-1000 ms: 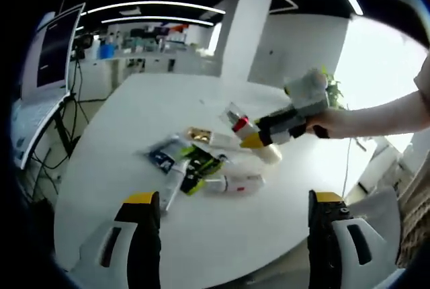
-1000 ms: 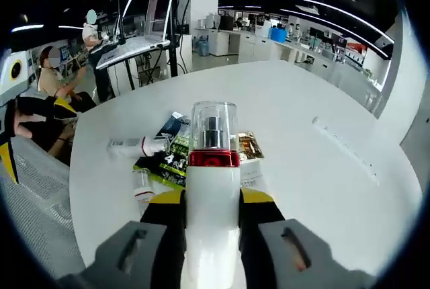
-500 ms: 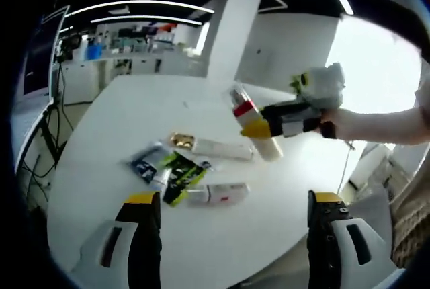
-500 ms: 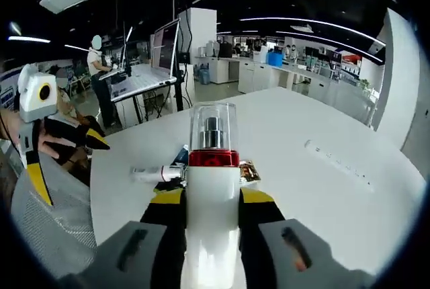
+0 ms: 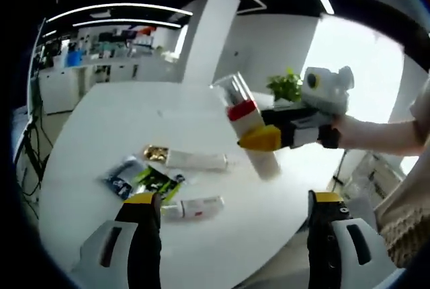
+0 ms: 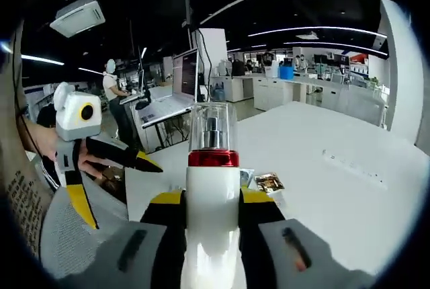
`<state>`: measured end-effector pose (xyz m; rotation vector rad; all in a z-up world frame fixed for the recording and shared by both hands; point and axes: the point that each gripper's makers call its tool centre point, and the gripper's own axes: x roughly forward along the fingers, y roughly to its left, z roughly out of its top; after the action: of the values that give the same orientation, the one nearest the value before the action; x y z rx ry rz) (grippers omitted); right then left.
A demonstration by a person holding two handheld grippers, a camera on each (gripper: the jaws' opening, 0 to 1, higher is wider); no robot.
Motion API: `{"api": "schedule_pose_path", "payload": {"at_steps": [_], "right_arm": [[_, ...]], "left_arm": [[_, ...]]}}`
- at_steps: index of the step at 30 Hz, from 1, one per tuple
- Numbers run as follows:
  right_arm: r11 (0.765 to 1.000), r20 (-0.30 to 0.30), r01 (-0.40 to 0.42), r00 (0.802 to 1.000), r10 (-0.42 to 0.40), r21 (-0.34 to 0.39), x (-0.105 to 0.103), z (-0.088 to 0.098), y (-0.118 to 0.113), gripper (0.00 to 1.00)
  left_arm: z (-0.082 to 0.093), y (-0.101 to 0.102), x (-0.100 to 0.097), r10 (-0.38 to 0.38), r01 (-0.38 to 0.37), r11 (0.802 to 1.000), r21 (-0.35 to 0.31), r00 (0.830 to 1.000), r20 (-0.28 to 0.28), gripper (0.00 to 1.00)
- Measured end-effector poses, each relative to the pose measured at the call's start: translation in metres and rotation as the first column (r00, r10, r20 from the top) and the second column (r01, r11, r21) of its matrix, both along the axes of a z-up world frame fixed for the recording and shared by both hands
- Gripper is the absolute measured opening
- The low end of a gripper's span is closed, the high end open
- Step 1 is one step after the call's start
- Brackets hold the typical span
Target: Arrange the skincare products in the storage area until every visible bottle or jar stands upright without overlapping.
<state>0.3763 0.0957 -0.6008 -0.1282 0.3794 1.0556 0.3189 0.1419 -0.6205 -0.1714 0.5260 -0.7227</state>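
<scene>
The right tongs (image 6: 212, 218) are clenched on a white pump bottle (image 6: 212, 208), gripping its body just under the red collar, with the clear cap over the pump head standing straight up between the yellow-tipped jaws. In the left gripper view the same right tongs (image 5: 259, 139) come in from the right, held by a hand (image 5: 349, 134), and carry the pump bottle (image 5: 252, 131) in the air above the round white table (image 5: 101, 114), tilted with its clear cap leaning up and to the left.

The left tongs (image 5: 228, 201) are released, their jaws standing wide apart with nothing between them, low over the near edge of the table. In the right gripper view the left tongs (image 6: 144, 163) show at the left, held by a hand (image 6: 84, 161) beside the table edge.

The other skincare products lie flat on the table in a loose cluster: a long white tube with a gold end (image 5: 188, 159), a white tube with red print (image 5: 195, 206), a green-and-black sachet (image 5: 158, 183) and a dark blue sachet (image 5: 121, 178). The two sachets lie close together and the red-print tube is just beside the green one
</scene>
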Motion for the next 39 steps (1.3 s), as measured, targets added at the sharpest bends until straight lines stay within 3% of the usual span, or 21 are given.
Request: {"api": "schedule_pose_path", "payload": {"at_steps": [5,10,16,19,21,28,32,36,39], "right_arm": [[0.997,-0.028,-0.037,0.999,0.039,0.065,-0.023,0.010,-0.005,0.28],[0.997,-0.037,-0.042,0.998,0.044,0.064,-0.035,0.008,-0.014,0.28],[0.986,-0.095,-0.027,0.995,0.043,0.163,-0.051,0.014,-0.023,0.28],[0.977,-0.112,-0.033,0.992,0.058,0.210,-0.059,0.020,-0.026,0.28],[0.971,-0.118,-0.039,0.991,0.069,0.235,-0.064,0.024,-0.028,0.28],[0.951,-0.135,-0.036,0.987,0.081,0.309,-0.077,0.033,-0.032,0.28],[0.937,-0.142,-0.040,0.985,0.095,0.347,-0.082,0.040,-0.031,0.28],[0.909,-0.150,-0.045,0.982,0.117,0.414,-0.087,0.052,-0.028,0.28],[0.895,-0.149,-0.050,0.980,0.128,0.443,-0.090,0.059,-0.028,0.28]], "left_arm": [[0.008,-0.013,0.001,-0.072,0.072,0.997,0.005,0.997,0.026,0.88],[0.020,-0.026,-0.002,-0.153,0.154,0.988,-0.019,0.987,0.042,0.88],[0.036,-0.043,-0.006,-0.257,0.260,0.965,-0.045,0.965,0.061,0.86],[0.054,-0.053,-0.009,-0.286,0.293,0.944,-0.148,0.956,0.069,0.85],[0.071,-0.060,-0.010,-0.307,0.319,0.918,-0.236,0.948,0.084,0.87],[0.083,-0.074,-0.016,-0.390,0.405,0.889,-0.212,0.914,0.109,0.81],[0.089,-0.082,-0.021,-0.429,0.438,0.859,-0.267,0.898,0.093,0.73],[0.093,-0.088,-0.022,-0.445,0.452,0.848,-0.277,0.891,0.089,0.62],[0.098,-0.090,-0.023,-0.447,0.455,0.844,-0.284,0.889,0.097,0.60]]}}
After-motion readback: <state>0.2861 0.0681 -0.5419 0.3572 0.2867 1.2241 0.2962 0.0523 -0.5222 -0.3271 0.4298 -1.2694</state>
